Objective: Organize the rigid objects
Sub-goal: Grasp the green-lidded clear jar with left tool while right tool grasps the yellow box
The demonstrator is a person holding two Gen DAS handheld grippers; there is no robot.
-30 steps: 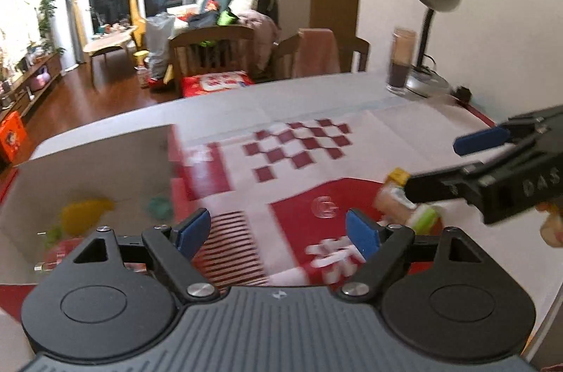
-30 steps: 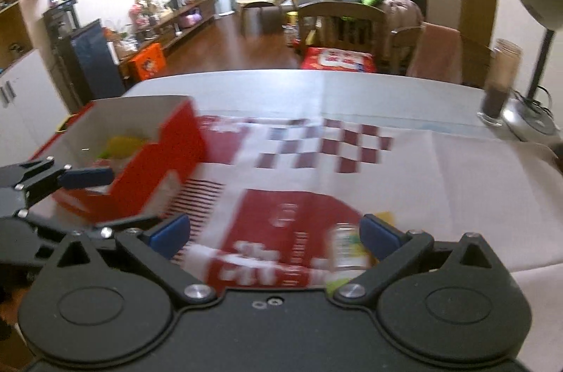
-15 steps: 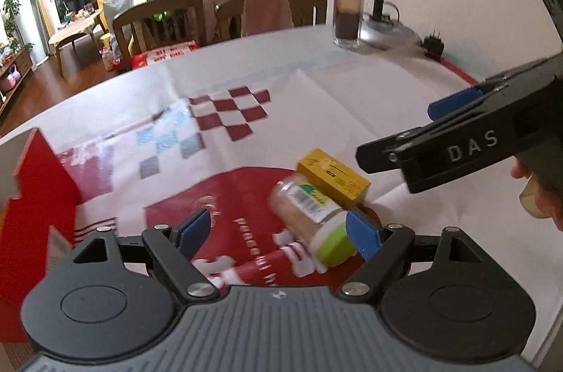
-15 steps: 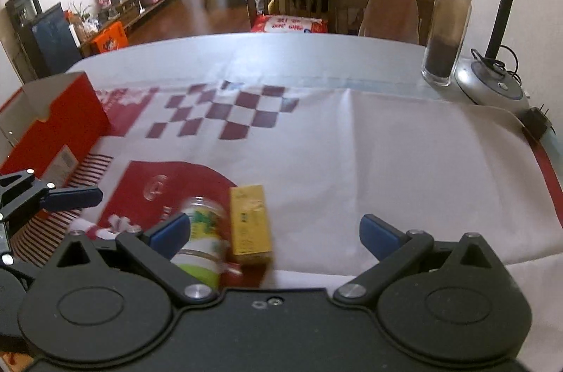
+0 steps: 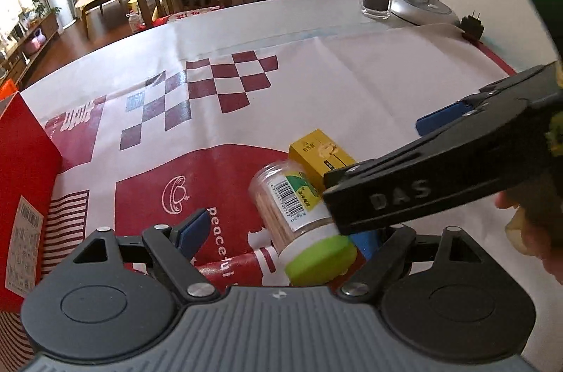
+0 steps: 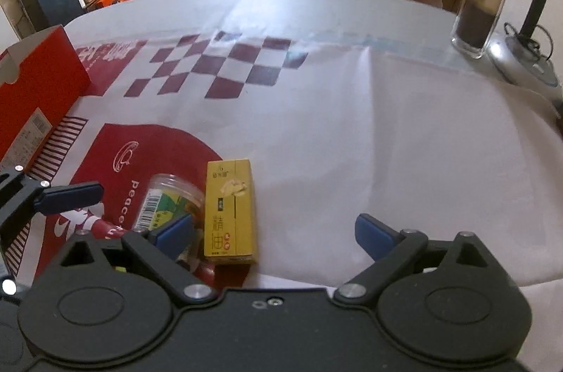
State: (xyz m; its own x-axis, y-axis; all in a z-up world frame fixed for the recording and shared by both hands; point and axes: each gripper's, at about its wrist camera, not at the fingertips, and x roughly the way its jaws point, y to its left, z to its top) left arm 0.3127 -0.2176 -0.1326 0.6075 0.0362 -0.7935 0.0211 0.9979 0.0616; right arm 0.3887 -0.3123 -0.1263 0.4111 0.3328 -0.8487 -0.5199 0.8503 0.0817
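Two small rigid things lie side by side on the desk [image 6: 352, 125], on the red patch of a printed white cloth [image 5: 352, 83]: a clear plastic jar [image 5: 295, 210] on its side and a yellow carton [image 6: 230, 213] lying flat, touching or nearly touching along their long sides. The jar looks light and stiff, its smooth round wall likely slippery and free to roll, so it is best pinched across the body near the label, or across the green cap [image 5: 318, 261] where the pads would bite better. The carton is thin card, light and a little crushable; its two long flat sides offer the surest hold, taken gently.

The jar shows pale sticks packed inside, a barcode label with green print, and a lime-green cap pointing toward the left camera. The carton is mustard yellow with dark lettering and a small picture on its top face.

The left hand-held gripper [image 5: 281, 238] stands wide apart with nothing in it, the jar's cap end lying between its blue pads. The right hand-held gripper [image 6: 274, 233] is also wide and empty, its jaws having just been closing a little; the carton lies between its pads, untouched, the left pad over the jar. A red box [image 6: 38, 80] waits at the left edge, the likely destination
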